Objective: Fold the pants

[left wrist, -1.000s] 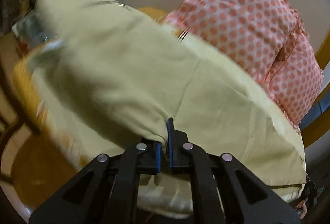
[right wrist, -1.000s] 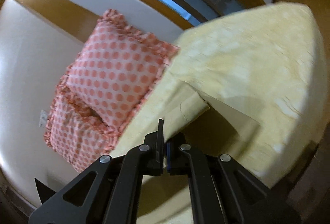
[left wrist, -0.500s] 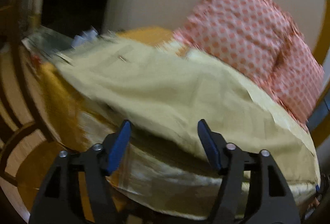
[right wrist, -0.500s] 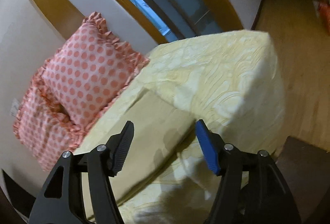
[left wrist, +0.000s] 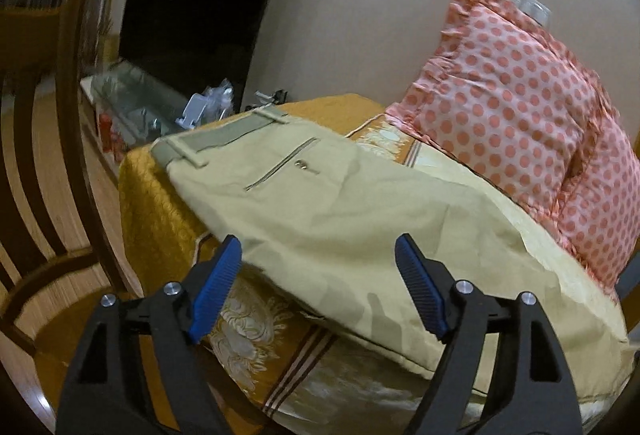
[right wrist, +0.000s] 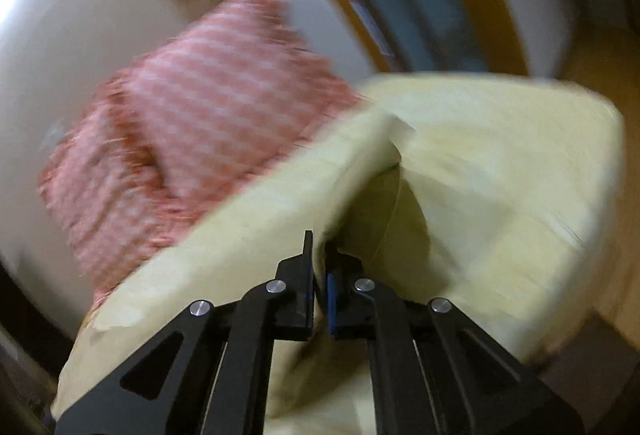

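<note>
Beige pants (left wrist: 340, 211) lie across the bed, waistband at the far left with a back pocket and button showing. My left gripper (left wrist: 318, 287) is open and empty, its blue pads above the near edge of the pants. In the blurred right wrist view my right gripper (right wrist: 318, 263) is shut on a fold of the pants' pale fabric (right wrist: 260, 235) and lifts it off the bed.
Two pink polka-dot pillows (left wrist: 520, 115) lean on the wall behind the pants, also in the right wrist view (right wrist: 192, 139). The bed has a gold patterned cover (left wrist: 160, 219). A wooden chair (left wrist: 44, 195) stands at the left. A cluttered shelf (left wrist: 152, 107) lies beyond the bed.
My left gripper let go of the pants and now hangs open over them. My right gripper opened half a second ago, then shut again on the fabric and is moving fast.
</note>
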Motion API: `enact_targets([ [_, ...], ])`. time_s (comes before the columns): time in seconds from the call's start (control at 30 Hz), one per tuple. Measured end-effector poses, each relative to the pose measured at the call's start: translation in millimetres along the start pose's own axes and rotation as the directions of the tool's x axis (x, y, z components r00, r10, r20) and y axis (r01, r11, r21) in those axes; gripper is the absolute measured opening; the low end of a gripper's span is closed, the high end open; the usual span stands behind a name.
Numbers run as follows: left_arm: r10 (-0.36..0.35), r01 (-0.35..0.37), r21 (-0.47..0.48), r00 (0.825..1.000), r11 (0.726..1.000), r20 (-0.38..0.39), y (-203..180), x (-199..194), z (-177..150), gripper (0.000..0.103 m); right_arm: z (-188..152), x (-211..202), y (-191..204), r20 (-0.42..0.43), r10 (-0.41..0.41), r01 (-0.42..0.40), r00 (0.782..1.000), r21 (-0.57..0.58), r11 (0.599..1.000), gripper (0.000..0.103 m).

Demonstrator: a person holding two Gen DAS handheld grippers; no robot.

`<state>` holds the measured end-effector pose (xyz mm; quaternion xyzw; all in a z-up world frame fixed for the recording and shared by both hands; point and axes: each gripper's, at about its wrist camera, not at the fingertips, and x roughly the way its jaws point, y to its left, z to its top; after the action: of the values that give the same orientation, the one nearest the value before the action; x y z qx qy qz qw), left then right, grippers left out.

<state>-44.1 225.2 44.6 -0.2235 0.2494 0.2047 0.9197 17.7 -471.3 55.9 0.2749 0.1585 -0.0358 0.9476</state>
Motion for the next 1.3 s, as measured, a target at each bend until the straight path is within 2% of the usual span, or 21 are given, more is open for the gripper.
enact_targets([
  [0.07,0.008,-0.008,-0.037,1.000,0.999,0.005,9.2,0.3,-1.4,0.081,6.9,8.2,60.6,-0.015,0.152,-0.153,0.988,-0.087,0.984,0.005],
  [0.1,0.010,-0.010,-0.052,1.000,0.999,0.005,12.6,0.2,-1.9,0.081,5.0,13.6,94.8,-0.041,0.236,-0.240,0.971,-0.129,0.962,0.005],
  [0.17,0.014,-0.013,-0.082,1.000,0.997,0.005,20.1,-0.2,-2.8,0.082,-9.5,23.2,157.6,-0.120,0.371,-0.388,0.921,-0.200,0.900,0.005],
  [0.23,0.016,-0.015,-0.111,1.000,0.994,0.007,26.8,0.1,-3.8,0.084,-39.8,34.3,218.7,-0.240,0.462,-0.515,0.854,-0.259,0.817,0.005],
  [0.3,0.011,-0.010,-0.135,1.000,0.991,0.002,31.9,2.2,-3.6,0.085,-93.4,51.2,280.4,-0.450,0.463,-0.623,0.764,-0.322,0.713,0.006],
  [0.37,-0.006,0.004,-0.149,1.000,0.989,-0.011,36.2,4.3,-3.8,0.085,-155.1,65.5,319.9,-0.659,0.351,-0.691,0.666,-0.367,0.623,0.011],
  [0.43,-0.028,0.026,-0.153,1.000,0.988,-0.012,39.7,5.1,-2.5,0.085,-195.6,61.7,332.0,-0.746,0.280,-0.734,0.605,-0.385,0.559,0.025],
  [0.47,-0.026,0.025,-0.147,1.000,0.989,-0.005,40.5,4.6,-1.6,0.085,-199.9,56.3,331.5,-0.744,0.287,-0.741,0.603,-0.390,0.547,0.038],
  [0.5,-0.021,0.021,-0.138,1.000,0.990,0.001,41.4,4.9,-0.4,0.085,-198.9,51.0,329.4,-0.731,0.303,-0.739,0.612,-0.392,0.547,0.058],
  [0.57,-0.015,0.016,-0.134,1.000,0.991,0.004,43.1,8.0,2.8,0.085,-185.0,43.9,319.2,-0.677,0.364,-0.724,0.640,-0.372,0.581,0.077],
  [0.6,-0.018,0.018,-0.139,1.000,0.990,0.002,44.6,10.3,4.1,0.085,-177.9,44.4,314.5,-0.650,0.389,-0.714,0.653,-0.357,0.602,0.077],
  [0.63,-0.025,0.025,-0.151,1.000,0.988,-0.001,47.0,13.8,5.5,0.085,-172.9,47.3,308.2,-0.622,0.387,-0.687,0.680,-0.359,0.632,0.077],
  [0.67,-0.030,0.029,-0.161,1.000,0.987,-0.007,48.9,17.1,6.9,0.085,-172.8,53.2,305.4,-0.610,0.345,-0.648,0.713,-0.385,0.657,0.075],
  [0.7,-0.038,0.034,-0.175,0.999,0.984,-0.016,51.4,21.8,8.5,0.085,-180.0,64.2,304.3,-0.624,0.252,-0.598,0.739,-0.436,0.673,0.070],
  [0.73,-0.042,0.038,-0.184,0.999,0.982,-0.021,52.7,24.7,9.5,0.085,-188.9,73.7,305.7,-0.650,0.186,-0.577,0.737,-0.461,0.674,0.069],
  [0.77,-0.042,0.036,-0.191,0.999,0.981,-0.027,54.0,28.3,10.5,0.085,-197.3,82.0,302.6,-0.677,0.143,-0.571,0.722,-0.465,0.677,0.068],
  [0.8,-0.037,0.030,-0.196,0.999,0.980,-0.033,55.2,31.6,11.1,0.085,-198.2,77.3,302.6,-0.655,0.165,-0.573,0.738,-0.478,0.666,0.068],
  [1.03,0.024,-0.032,-0.203,0.999,0.979,-0.042,57.4,39.6,16.5,0.088,-203.1,75.9,311.0,-0.673,0.203,-0.608,0.711,-0.444,0.658,0.082],
  [1.13,0.056,-0.058,-0.158,0.998,0.986,-0.017,48.4,37.0,20.2,0.087,-204.5,73.1,308.9,-0.673,0.209,-0.614,0.709,-0.445,0.652,0.086],
  [1.23,0.050,-0.057,-0.114,0.996,0.992,-0.068,39.7,49.4,22.5,0.087,-210.1,73.9,308.6,-0.675,0.219,-0.620,0.704,-0.436,0.652,0.088],
  [1.3,0.058,-0.064,-0.096,0.996,0.993,-0.069,35.9,53.2,22.5,0.088,-208.0,73.0,306.8,-0.678,0.235,-0.626,0.697,-0.415,0.660,0.088],
])
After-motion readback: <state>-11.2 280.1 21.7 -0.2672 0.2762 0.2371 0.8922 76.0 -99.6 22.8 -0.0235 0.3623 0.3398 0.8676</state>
